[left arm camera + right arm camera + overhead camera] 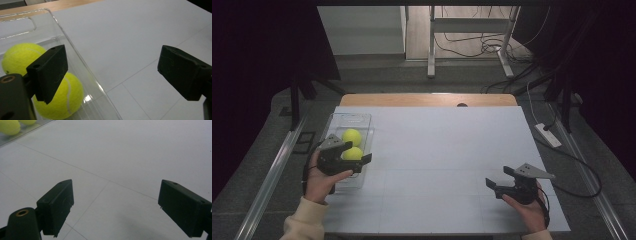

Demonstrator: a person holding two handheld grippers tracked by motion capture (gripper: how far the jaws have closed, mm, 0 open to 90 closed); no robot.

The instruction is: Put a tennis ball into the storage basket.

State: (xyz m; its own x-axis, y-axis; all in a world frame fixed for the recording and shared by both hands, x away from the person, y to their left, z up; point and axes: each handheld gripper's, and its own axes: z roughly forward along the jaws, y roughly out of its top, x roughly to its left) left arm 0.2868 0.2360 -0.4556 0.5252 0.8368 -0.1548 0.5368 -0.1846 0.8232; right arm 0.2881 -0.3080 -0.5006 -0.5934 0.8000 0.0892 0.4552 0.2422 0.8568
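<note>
Two yellow tennis balls sit in a clear plastic bin (pixel 362 120) at about nine o'clock on the white table (pixel 447 150), one ball toward the far end (pixel 351 136) and the other nearer the person (pixel 353 153), close together and possibly touching. The left gripper (pixel 357 159) hovers right at the bin's near-right corner, and that is the relation the next move seems to turn on: seen from its own camera, the bin's right wall runs up between the two jaws, so the near ball lies off toward eight o'clock from the gap, just behind the left jaw and inside the wall, rather than squarely between the fingers. A ball has no long axis to line up with, so my guess is the hand only needs to shift toward the bin and dip over the rim to get both pads around it. The jaws stand wide apart with nothing between them but the bin's edge and bare table; no pad presses on a ball. The left hand (pixel 323 180) is by far the nearer one. The right gripper (pixel 497 181) rests low at about four o'clock, well away from the bin, its jaws also spread wide over empty tabletop, with the balls far off at its eleven o'clock.
</note>
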